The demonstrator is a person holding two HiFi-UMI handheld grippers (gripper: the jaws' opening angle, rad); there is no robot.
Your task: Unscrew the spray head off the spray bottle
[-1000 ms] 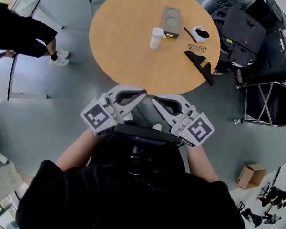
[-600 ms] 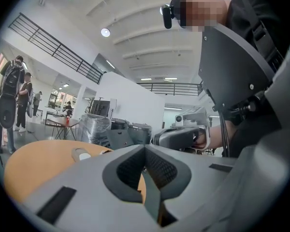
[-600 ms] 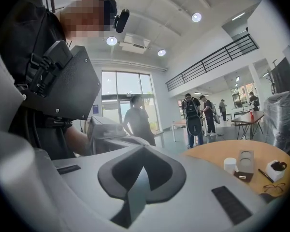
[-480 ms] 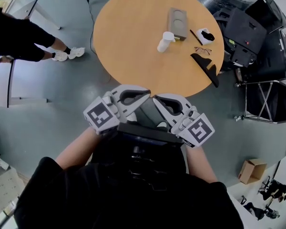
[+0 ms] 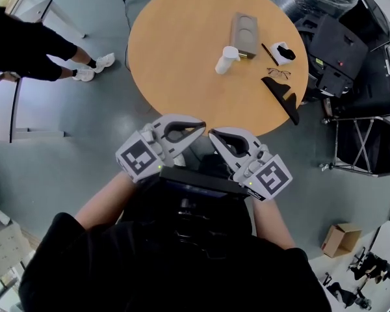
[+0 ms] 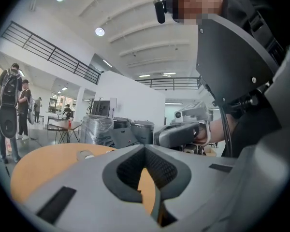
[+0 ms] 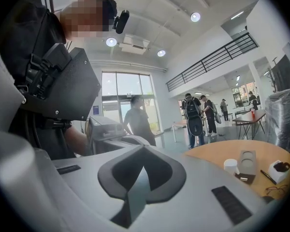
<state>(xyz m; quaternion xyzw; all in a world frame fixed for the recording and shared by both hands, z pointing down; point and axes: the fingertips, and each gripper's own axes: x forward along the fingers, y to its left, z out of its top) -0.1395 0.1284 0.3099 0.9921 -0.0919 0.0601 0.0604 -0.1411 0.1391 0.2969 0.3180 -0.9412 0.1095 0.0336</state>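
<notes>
A small white container (image 5: 226,59) stands on the round wooden table (image 5: 182,57), far ahead of both grippers; no spray head can be made out on it. It shows again in the right gripper view as a white cup-like shape (image 7: 229,166). My left gripper (image 5: 198,127) and right gripper (image 5: 213,135) are held close to my chest, short of the table's near edge, tips angled towards each other. Both are shut with nothing between the jaws. The left gripper (image 6: 145,146) sees the right one (image 6: 179,132) beside it, and the right gripper (image 7: 144,149) sees the left one (image 7: 111,129).
On the table lie a grey cardboard cup tray (image 5: 244,34), a pen (image 5: 269,54), glasses (image 5: 278,73) and a black angular piece (image 5: 283,96). A person in black (image 5: 26,44) stands at the left. Black cases (image 5: 338,44) crowd the right side; a cardboard box (image 5: 338,239) sits on the floor.
The head view has shifted a little, so the table sits slightly further right in the frame. The person at the left has stepped. Both grippers stay shut at my chest.
</notes>
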